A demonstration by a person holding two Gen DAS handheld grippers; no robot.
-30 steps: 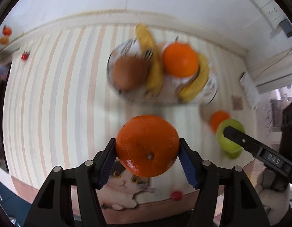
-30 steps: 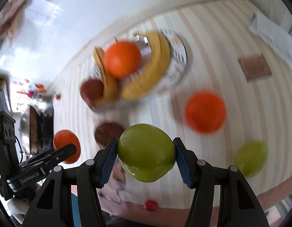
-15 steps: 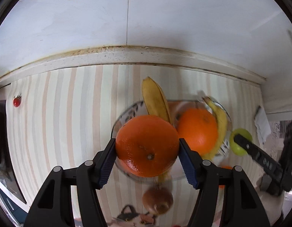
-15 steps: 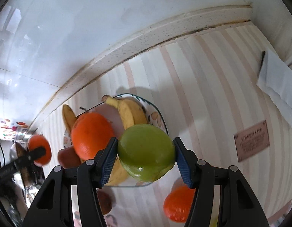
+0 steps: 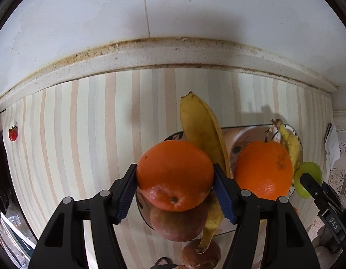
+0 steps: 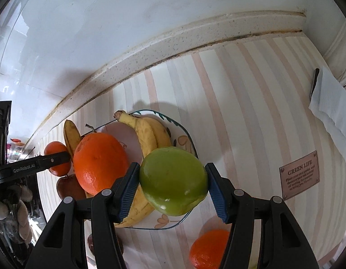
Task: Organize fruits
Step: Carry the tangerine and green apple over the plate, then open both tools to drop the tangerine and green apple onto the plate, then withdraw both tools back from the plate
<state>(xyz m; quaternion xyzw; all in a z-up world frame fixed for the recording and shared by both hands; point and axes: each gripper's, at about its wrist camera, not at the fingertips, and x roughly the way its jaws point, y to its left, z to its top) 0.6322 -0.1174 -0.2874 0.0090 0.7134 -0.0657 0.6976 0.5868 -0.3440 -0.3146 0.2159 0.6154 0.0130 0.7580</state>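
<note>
My left gripper (image 5: 175,178) holds an orange (image 5: 173,170) just above the left side of the glass fruit plate (image 5: 247,126). Its jaws are opening, though the blue pads still touch the orange's sides. Under it lie a red apple (image 5: 175,226) and a banana (image 5: 202,130); a second orange (image 5: 262,170) sits in the plate's middle. My right gripper (image 6: 173,185) is shut on a green apple (image 6: 173,179) over the plate's right rim (image 6: 186,134), beside two bananas (image 6: 148,139). The left gripper's finger (image 6: 49,161) and its orange (image 6: 55,150) show at the far left.
A loose orange (image 6: 206,248) lies on the striped mat near the plate, and a brown fruit (image 5: 200,255) lies in front of it. A cherry tomato (image 5: 12,133) sits far left. A white paper towel (image 6: 330,103) and a small plaque (image 6: 299,174) lie right. The wall ledge (image 5: 173,53) runs close behind.
Both grippers have carried their fruit toward the wall and down, from in front of the plate to directly over it. The right one has kept still lately.
</note>
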